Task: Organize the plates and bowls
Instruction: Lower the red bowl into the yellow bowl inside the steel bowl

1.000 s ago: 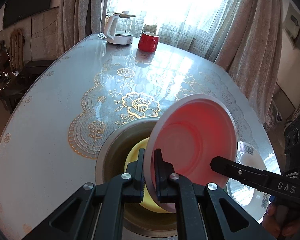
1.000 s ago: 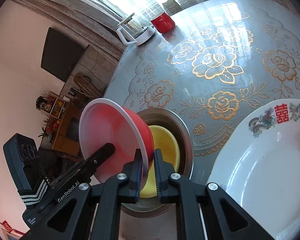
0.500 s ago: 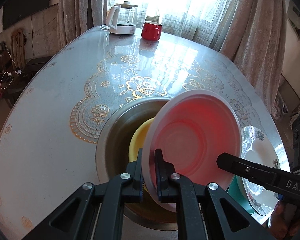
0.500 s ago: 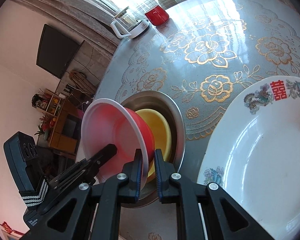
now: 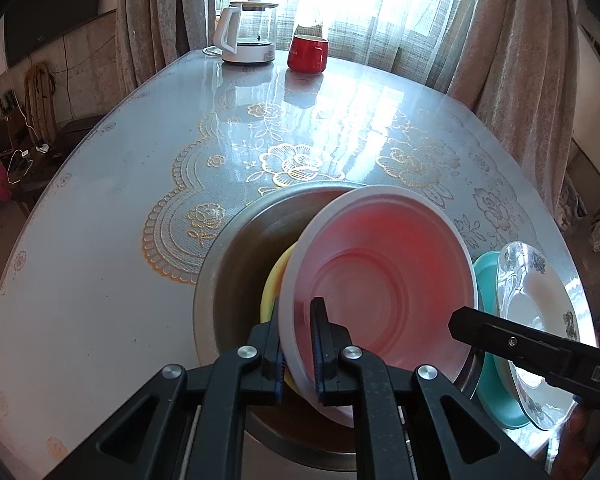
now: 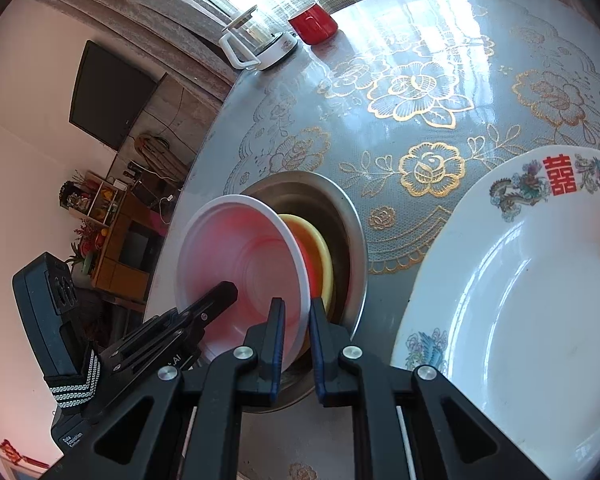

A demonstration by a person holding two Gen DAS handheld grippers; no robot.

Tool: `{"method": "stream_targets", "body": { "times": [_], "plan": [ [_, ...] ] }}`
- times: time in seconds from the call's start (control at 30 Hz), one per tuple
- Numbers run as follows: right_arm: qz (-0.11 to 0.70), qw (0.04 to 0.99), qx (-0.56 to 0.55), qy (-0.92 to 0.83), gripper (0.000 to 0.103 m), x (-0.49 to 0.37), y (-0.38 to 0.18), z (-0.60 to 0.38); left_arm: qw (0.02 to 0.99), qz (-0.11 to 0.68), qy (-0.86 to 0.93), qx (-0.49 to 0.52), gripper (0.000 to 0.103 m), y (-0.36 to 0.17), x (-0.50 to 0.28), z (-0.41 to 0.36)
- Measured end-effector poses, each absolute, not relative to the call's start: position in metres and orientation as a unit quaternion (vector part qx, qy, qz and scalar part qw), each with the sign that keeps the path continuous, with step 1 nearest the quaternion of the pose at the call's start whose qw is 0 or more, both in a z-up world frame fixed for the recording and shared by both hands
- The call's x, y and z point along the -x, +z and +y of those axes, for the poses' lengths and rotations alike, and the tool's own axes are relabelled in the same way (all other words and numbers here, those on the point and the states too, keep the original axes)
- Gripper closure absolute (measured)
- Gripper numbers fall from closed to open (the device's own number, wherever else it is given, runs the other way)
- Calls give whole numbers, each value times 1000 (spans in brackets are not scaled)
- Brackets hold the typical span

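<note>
Both grippers hold one red bowl by its white rim. The left gripper pinches the near left edge, and the right gripper pinches the opposite edge, its black finger reaching in from the right in the left view. The bowl is tipped up on its side, just above a yellow bowl that sits inside a big metal bowl on the table. To the right lies a white plate with flowers on a teal plate. Far off stand a red cup and a kettle.
</note>
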State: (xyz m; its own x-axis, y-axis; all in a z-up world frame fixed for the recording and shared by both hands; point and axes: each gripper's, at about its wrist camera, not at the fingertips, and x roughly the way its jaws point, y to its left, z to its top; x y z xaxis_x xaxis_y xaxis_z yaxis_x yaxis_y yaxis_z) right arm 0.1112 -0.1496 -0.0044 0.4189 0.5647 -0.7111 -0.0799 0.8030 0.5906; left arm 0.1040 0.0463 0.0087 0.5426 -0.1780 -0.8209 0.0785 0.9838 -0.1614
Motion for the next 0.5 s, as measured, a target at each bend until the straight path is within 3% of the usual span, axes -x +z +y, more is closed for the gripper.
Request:
{"method": "stream_targets", "body": {
  "times": [0.2,0.3,0.4,0.5],
  "plan": [
    [496,814,-233,190,90,-112,-4,-152,876,473,-72,58,85,10,-106,48],
    [496,816,-228,190,90,-111,-4,-151,880,467,-72,54,75,13,-105,47],
    [496,816,-227,190,90,-111,-3,-150,888,455,-61,41,55,17,-102,47],
    [497,815,-228,192,90,-111,-4,-149,891,449,-58,37,51,18,-102,47]
  ]
}}
